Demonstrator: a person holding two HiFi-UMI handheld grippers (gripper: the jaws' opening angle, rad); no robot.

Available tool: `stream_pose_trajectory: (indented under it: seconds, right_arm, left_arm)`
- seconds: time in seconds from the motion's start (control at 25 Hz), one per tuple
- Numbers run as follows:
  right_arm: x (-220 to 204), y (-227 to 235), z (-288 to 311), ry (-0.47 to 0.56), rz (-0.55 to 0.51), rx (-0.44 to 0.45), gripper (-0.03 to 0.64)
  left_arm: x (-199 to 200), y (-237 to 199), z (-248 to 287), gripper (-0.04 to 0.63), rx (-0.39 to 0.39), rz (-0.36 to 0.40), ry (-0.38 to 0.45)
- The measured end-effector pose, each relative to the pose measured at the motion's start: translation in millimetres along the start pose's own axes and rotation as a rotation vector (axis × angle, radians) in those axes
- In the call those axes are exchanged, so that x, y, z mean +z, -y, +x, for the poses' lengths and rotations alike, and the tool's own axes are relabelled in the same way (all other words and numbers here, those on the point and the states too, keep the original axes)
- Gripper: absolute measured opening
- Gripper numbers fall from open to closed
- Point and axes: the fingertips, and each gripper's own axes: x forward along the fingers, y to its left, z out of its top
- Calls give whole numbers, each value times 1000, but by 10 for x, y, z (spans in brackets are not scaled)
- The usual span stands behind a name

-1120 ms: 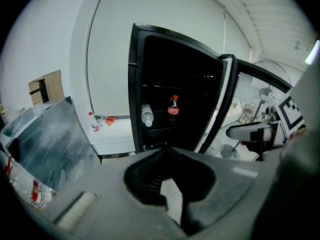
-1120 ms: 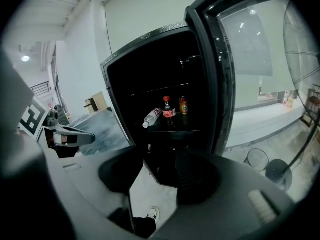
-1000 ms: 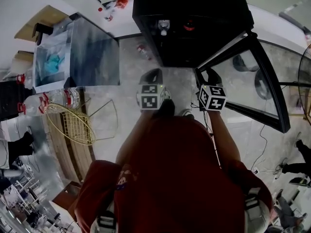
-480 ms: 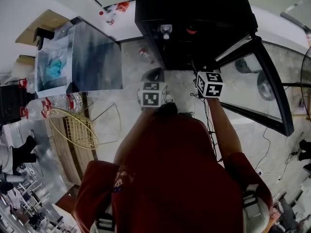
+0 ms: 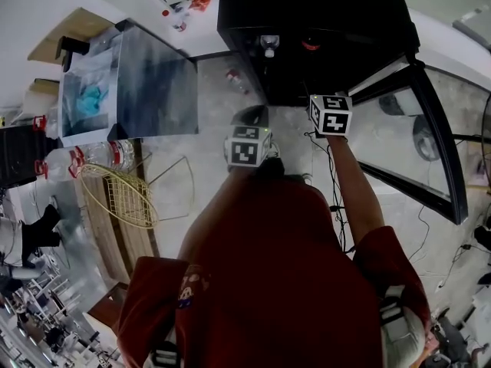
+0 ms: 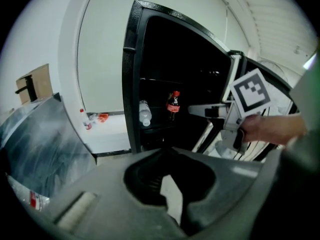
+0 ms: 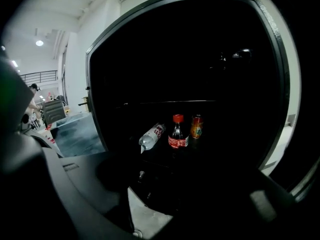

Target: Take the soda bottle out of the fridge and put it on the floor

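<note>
1. R claw (image 6: pixel 199 110): jaws spread and just been opening, nothing btw them. It points into the black fridge (image 5: pixel 307 21), right at its front edge.
2. L claw (image 6: pixel 167 151): tips pressed together, empty. It hangs over the floor (image 5: pixel 207 136), short of the fridge.
3. Soda bottle (image 7: pixel 177 133): upright on the fridge shelf, well apart from both claws. Red cap, red label w/ white script, too small to read.
4. Neighbours, per right gripper view: water bottle (image 7: pixel 151 135) lies tilted just left of the soda, its red-white label unreadable. Orange can (image 7: pixel 196 126) stands just right, print unreadable.
5. Edges: glass door (image 5: pixel 418 144) is swung wide at right, w/ the R arm btw door and fridge frame. There's dark open room above the soda's cap.
6. Floor: a small bottle (image 5: pixel 236 80) lies near the fridge's left corner, and a wire basket (image 5: pixel 115 194) sits well left.
</note>
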Motion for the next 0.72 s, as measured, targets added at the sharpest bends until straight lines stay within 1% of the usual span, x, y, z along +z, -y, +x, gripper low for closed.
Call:
stream_pose_trajectory:
  seconds: [0.28, 0.48, 0.6, 0.72]
  right_arm:
    - [24, 113, 268, 2, -19, -14, 236]
    - [43, 199, 456, 6, -28, -32, 247]
    - [60, 253, 589, 7, -42, -40, 265]
    - [103, 288, 709, 14, -52, -53, 284]
  left_arm:
    - [-47, -4, 93, 0, 1, 6, -29]
    - [-75, 27, 152, 0, -17, -4, -51]
    - [-93, 24, 180, 0, -15, 5, -63]
    - [-126, 18, 176, 0, -17, -3, -71]
